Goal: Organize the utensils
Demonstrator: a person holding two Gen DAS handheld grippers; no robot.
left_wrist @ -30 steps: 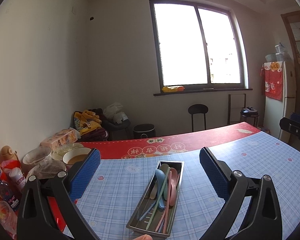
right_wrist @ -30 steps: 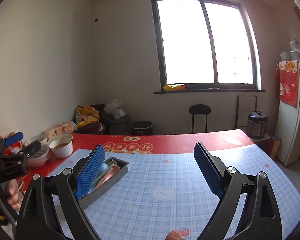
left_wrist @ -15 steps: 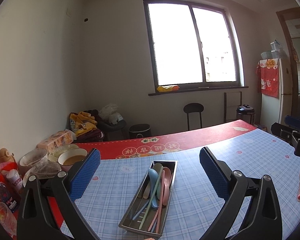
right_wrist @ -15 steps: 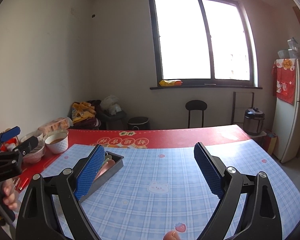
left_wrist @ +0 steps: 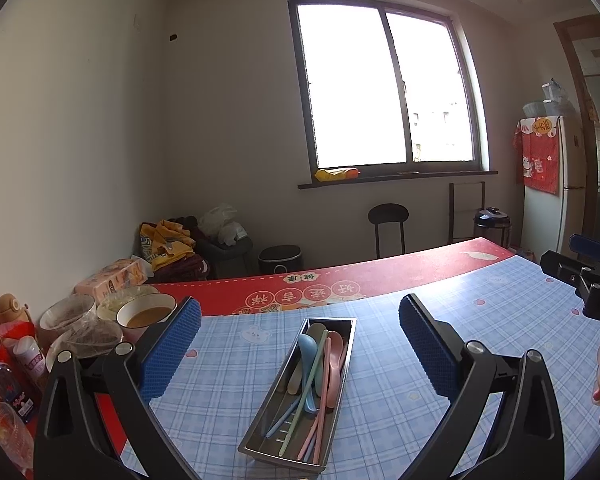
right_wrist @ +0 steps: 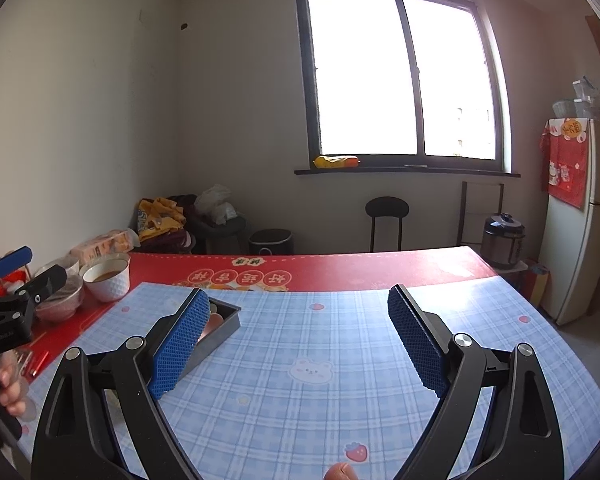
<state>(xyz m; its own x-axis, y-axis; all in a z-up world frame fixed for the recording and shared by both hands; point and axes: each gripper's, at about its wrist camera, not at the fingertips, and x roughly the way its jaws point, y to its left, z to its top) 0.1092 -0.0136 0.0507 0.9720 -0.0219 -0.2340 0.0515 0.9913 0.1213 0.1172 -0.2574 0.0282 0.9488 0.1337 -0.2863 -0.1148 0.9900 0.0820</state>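
Note:
A long steel tray (left_wrist: 350, 342) lies on the blue checked tablecloth (left_wrist: 388, 400), holding several pastel spoons (left_wrist: 328, 364) and chopsticks (left_wrist: 306, 408) laid lengthwise. My left gripper (left_wrist: 300, 332) hovers above the tray, open and holding nothing. My right gripper (right_wrist: 300, 320) is open too and holds nothing, over bare cloth to the right of the tray (right_wrist: 226, 322), whose far end peeks out behind the left finger (right_wrist: 182, 344). Each gripper shows at the edge of the other's view.
Bowls (left_wrist: 146, 314) with food, a tissue pack (left_wrist: 112, 280) and bottles (left_wrist: 4, 384) crowd the table's left end on the red cloth (left_wrist: 380, 276). A stool (left_wrist: 388, 220), bin, pressure cooker (right_wrist: 502, 238) and fridge (right_wrist: 580, 216) stand beyond the table.
Both grippers drew back and rose slightly, so the tray sits farther off in each view. Both stayed open, and the utensils have not moved.

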